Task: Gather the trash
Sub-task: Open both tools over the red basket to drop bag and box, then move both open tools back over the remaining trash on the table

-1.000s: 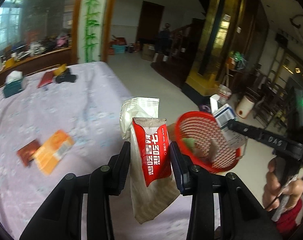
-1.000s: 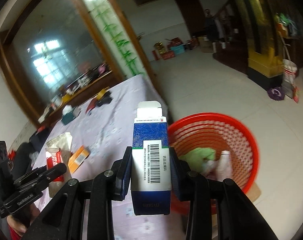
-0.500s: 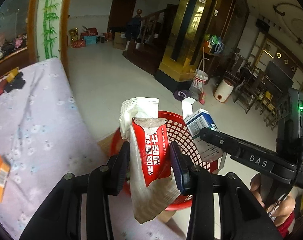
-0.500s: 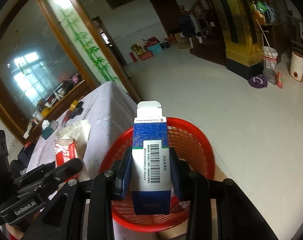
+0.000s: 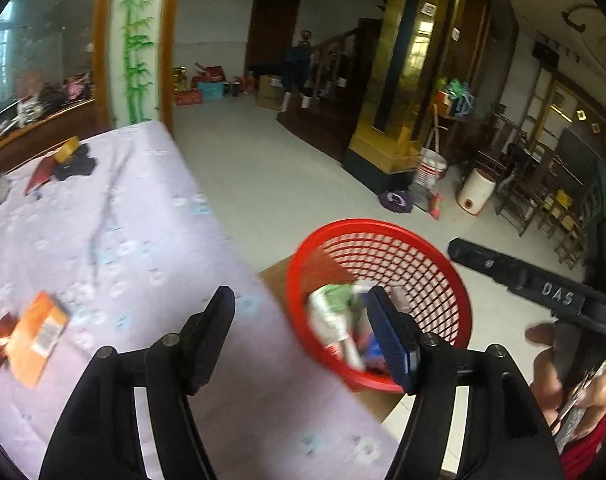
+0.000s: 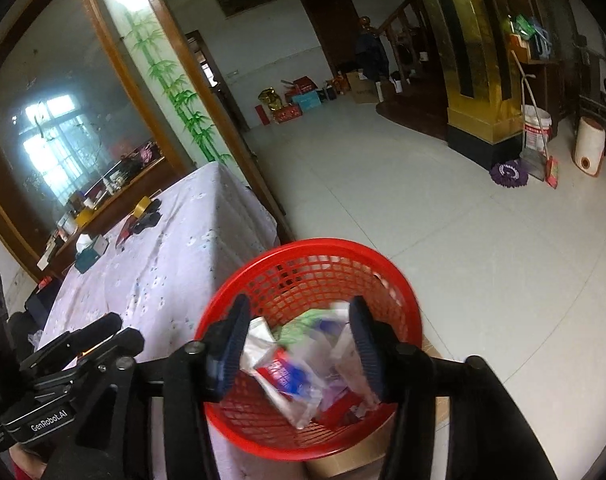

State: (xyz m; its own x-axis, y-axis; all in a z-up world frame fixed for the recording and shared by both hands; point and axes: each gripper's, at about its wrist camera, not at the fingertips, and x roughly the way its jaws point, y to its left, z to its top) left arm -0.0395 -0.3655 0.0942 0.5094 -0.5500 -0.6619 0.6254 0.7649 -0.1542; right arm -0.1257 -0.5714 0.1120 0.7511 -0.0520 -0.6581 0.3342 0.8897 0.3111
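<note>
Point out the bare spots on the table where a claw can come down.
Bare cloth runs down the table between the orange packet near the left edge and the basket-side edge. Crowded: the far end, around the black item and tape roll.

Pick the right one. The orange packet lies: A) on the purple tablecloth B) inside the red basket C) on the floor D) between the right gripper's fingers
A: the orange packet lies flat on the purple tablecloth, left of the red basket.

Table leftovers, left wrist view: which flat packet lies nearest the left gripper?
The orange packet with the white label, on the near-left tablecloth. The small dark red packet lies just beyond it; the other items sit at the far end.
</note>
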